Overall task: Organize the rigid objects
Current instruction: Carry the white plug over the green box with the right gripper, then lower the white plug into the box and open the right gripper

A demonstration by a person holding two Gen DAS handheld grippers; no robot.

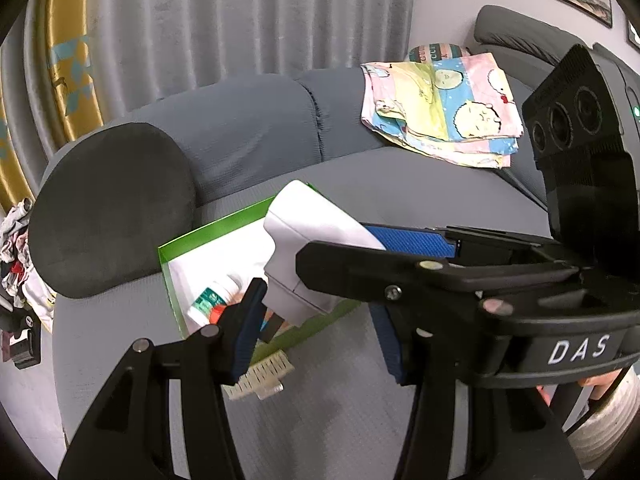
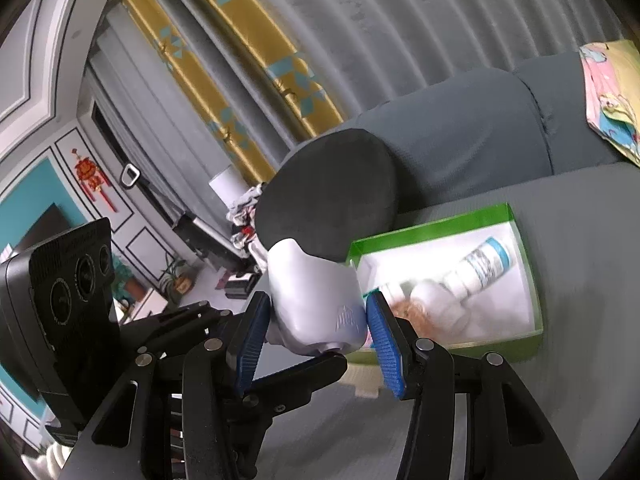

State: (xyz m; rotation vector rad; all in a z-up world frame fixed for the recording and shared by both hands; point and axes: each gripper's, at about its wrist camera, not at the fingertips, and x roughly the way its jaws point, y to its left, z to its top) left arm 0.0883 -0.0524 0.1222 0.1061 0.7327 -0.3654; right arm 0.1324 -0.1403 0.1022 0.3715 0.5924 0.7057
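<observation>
A grey sofa (image 1: 400, 184) carries the green box (image 2: 436, 228), already holding white bottles (image 2: 480, 264); above its near edge the white device (image 2: 316, 300) hangs clamped in both the right claw (image 2: 316, 332) and left claw (image 1: 316, 320); a brush (image 1: 260, 376) waits outside.

Even, soft indoor light; strong fisheye bending with dark corners. The box (image 2: 520, 216) interior glares white, its contents motion-blurred.

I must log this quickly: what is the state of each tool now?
Left tool: at the white device, grip cannot be told.
Right tool: closed on the white device.
</observation>
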